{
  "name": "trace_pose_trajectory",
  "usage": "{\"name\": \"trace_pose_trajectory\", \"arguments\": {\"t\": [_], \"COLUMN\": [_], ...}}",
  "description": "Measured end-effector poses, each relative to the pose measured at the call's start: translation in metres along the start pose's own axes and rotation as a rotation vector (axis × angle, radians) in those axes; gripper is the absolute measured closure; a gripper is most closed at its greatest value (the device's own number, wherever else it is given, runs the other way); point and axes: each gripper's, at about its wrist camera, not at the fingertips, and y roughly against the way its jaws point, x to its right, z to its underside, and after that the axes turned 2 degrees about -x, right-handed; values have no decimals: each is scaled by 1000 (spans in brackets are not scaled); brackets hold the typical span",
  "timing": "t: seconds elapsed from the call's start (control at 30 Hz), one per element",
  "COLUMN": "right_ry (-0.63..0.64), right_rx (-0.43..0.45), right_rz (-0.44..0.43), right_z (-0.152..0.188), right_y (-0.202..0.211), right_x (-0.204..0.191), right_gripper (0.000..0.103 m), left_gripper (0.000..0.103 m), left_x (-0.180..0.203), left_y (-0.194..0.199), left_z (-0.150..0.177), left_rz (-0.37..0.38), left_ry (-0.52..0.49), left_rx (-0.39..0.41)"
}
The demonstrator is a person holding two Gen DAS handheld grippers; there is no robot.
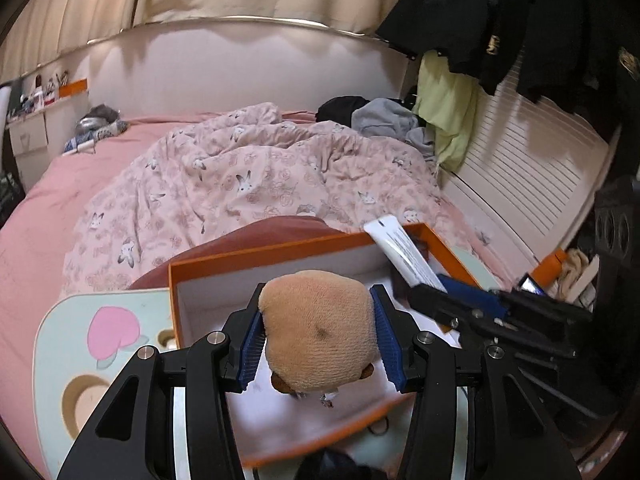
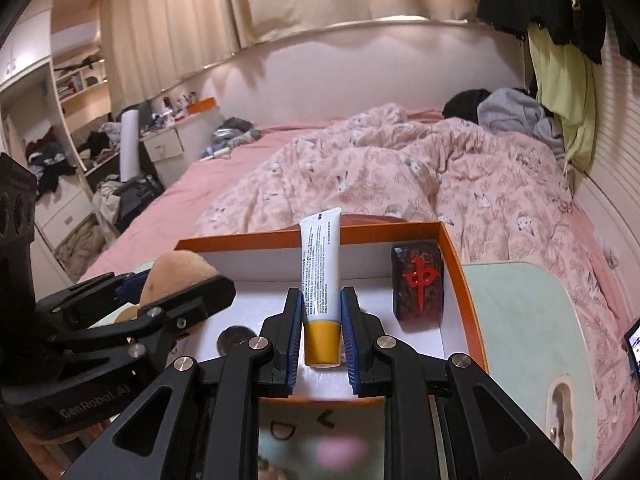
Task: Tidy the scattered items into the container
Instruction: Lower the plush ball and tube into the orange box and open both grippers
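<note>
Between my right claw (image 2: 320,330) pads, low centre of the right view, I clamp a tube (image 2: 320,276) near its yellow cap, long axis running straight up the frame, crimped end leaning over the far rim of the box (image 2: 452,248). My left claw (image 1: 318,332) is part-open, squeezing a plush (image 1: 320,328) at lower centre of the left view. Both items hang over the box floor, directly below. Further right in the box stands a tile (image 2: 418,282). I judge release comes next.
</note>
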Motion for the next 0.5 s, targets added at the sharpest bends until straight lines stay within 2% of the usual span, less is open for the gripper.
{"name": "trace_pose_trajectory", "arguments": {"t": [0.2,0.27,0.33,0.4,0.5], "right_ry": [-13,-27,-39,-42,-17], "right_rx": [-24,-28,-30,-15,19], "right_rz": [23,18,13,5,14], "right_z": [-1,0,0,0,1], "right_y": [-12,-13,-13,-9,2], "right_x": [5,8,10,10,5], "right_gripper": [84,83,64,56,55], "left_gripper": [50,37,21,21,21], "left_x": [-10,-13,-16,-17,-13], "left_y": [-10,-7,-3,3,13], "left_z": [1,2,2,2,2], "left_rz": [17,12,14,23,4], "left_ry": [58,72,91,102,70], "left_rx": [-32,-14,8,30,49]}}
